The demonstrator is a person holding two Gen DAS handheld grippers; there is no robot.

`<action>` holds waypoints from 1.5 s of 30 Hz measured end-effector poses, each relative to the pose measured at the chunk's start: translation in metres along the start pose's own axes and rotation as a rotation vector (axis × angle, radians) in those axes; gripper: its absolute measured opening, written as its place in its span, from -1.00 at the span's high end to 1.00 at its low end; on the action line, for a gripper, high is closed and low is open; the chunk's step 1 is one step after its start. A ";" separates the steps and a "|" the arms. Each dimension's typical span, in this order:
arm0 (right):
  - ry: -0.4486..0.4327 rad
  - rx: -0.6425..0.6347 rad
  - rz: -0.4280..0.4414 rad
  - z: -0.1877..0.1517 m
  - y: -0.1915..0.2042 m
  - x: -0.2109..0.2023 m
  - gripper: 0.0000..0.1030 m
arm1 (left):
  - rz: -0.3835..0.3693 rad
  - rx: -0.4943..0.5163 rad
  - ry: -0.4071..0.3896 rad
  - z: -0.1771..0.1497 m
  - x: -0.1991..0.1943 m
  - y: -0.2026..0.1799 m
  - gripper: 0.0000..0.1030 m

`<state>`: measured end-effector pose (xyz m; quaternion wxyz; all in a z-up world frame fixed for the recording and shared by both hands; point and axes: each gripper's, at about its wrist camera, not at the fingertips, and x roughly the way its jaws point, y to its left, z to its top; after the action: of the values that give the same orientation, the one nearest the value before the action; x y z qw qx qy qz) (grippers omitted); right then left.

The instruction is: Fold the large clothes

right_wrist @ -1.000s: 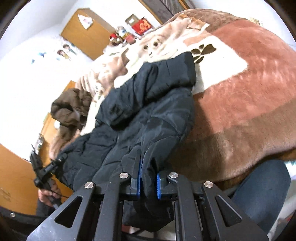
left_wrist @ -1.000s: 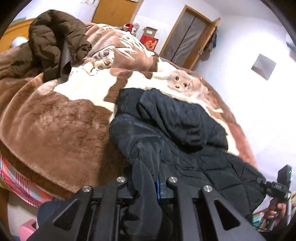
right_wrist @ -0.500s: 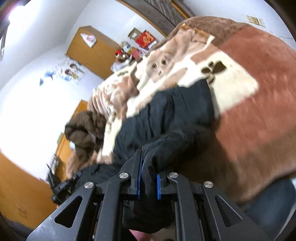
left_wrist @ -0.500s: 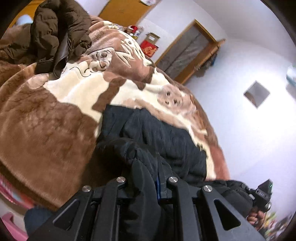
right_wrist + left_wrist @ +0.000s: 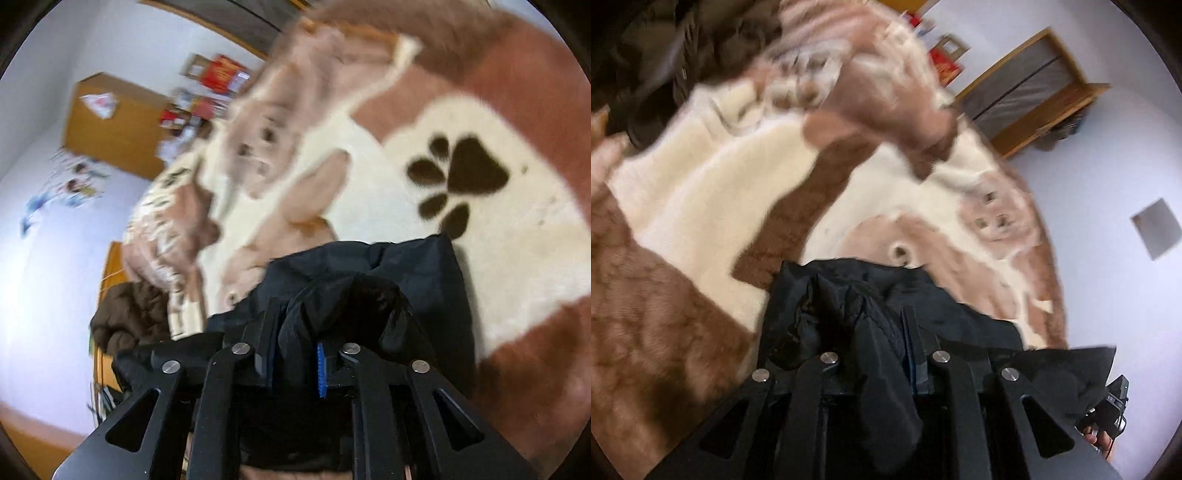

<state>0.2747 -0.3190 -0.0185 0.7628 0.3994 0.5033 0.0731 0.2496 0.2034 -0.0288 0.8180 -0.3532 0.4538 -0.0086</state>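
We see a black jacket [image 5: 960, 317] lying bunched on a plush blanket [image 5: 701, 206] that covers a bed, brown and cream with a puppy print. Both views are motion-blurred, so far details are soft.

Left gripper [image 5: 882, 332]: its fingers stand narrow and are opening. A fold of the jacket runs between them and hangs down over the gripper's frame. We cannot tell whether the pads still press on the cloth.

Right gripper [image 5: 295, 343]: its fingers are likewise narrow and opening, with blue pads showing on their inner faces. A puffed fold of the jacket [image 5: 369, 295] sits between them and bulges over the tips. The blue pad on the right side shows bare beside the cloth; grip is uncertain here too.

In the right wrist view the jacket lies just below a dark paw print [image 5: 465, 173] on the cream patch of the blanket [image 5: 517, 258].

A brown coat [image 5: 125, 314] lies heaped well apart from the jacket, at the far side of the bed. In the left wrist view the same coat [image 5: 665, 55] fills the upper left corner.

At the lower right edge of the left wrist view, we glimpse a hand [image 5: 1097, 439] holding the other gripper's handle.

Behind the bed: a wooden door [image 5: 1027, 96], and in the right view a wooden cabinet [image 5: 110, 125].
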 end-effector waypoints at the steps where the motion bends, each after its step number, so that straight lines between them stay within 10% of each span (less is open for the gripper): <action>1: 0.021 0.039 -0.002 0.006 -0.010 0.017 0.57 | 0.013 -0.019 0.024 0.003 0.017 0.006 0.56; 9: 0.027 0.126 0.154 0.014 -0.028 0.014 0.04 | -0.105 -0.081 0.048 0.006 0.033 0.020 0.12; 15: -0.151 0.037 0.227 0.016 0.007 -0.048 -0.23 | -0.209 -0.114 -0.019 0.024 -0.017 0.007 -0.29; 22: -0.234 -0.340 0.013 -0.031 0.064 -0.061 -0.23 | -0.118 -0.031 -0.247 0.024 -0.073 -0.013 -0.56; 30: -0.146 -0.648 -0.238 -0.088 0.070 0.016 -0.23 | -0.017 0.237 -0.082 -0.028 -0.009 -0.058 -0.56; 37: -0.151 -0.616 -0.339 -0.065 0.032 0.060 -0.24 | 0.125 0.364 -0.075 -0.049 0.060 -0.052 -0.56; 45: -0.210 -0.620 -0.337 -0.051 0.072 0.038 -0.24 | 0.126 0.426 -0.153 -0.019 0.038 -0.085 -0.55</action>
<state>0.2720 -0.2244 -0.0054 0.8964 0.0659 0.4351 0.0542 0.2835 0.1161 -0.0136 0.9050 -0.1431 0.3996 -0.0263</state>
